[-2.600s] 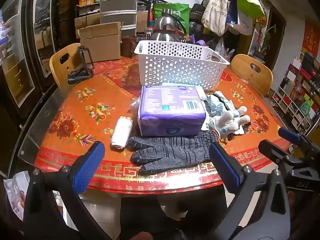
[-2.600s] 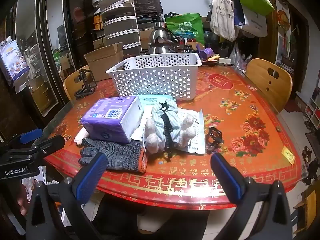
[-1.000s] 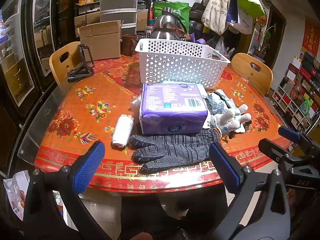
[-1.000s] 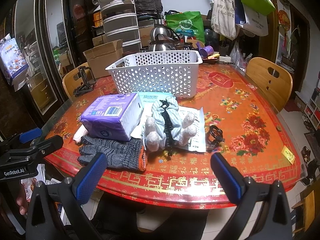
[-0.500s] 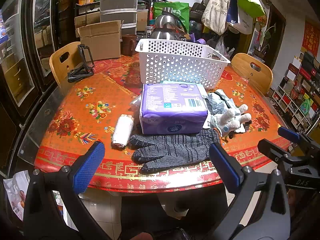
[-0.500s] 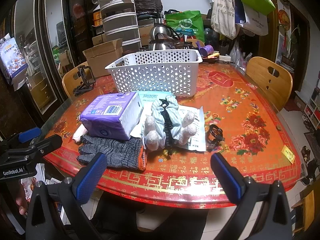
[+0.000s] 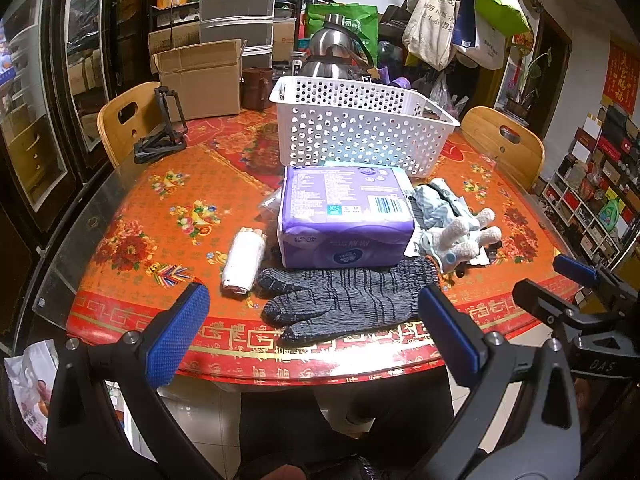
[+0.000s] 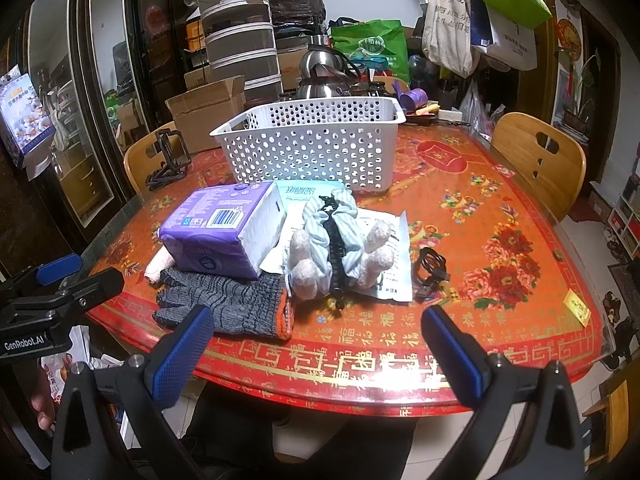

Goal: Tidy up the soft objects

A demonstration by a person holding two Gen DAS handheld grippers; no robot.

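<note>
A white perforated basket [image 7: 360, 128] [image 8: 316, 148] stands mid-table. In front of it lie a purple soft pack [image 7: 344, 216] [image 8: 224, 228], a grey knit glove [image 7: 344, 296] [image 8: 228, 304], a pale stuffed toy in striped cloth [image 7: 452, 232] [image 8: 340, 248] and a small white roll [image 7: 244, 260]. My left gripper [image 7: 314, 328] is open and empty, held off the table's near edge in front of the glove. My right gripper [image 8: 316, 344] is open and empty, off the near edge in front of the toy.
The round table [image 7: 160, 208] has a red-orange floral cover under glass. A black cable [image 8: 432, 268] and printed white packets [image 8: 392, 256] lie by the toy. A black stand [image 7: 164, 128], cardboard box [image 7: 200, 80] and kettles sit behind. Wooden chairs [image 8: 536, 160] flank the table.
Both grippers stay open and drift only slightly. Nothing on the table has moved.
</note>
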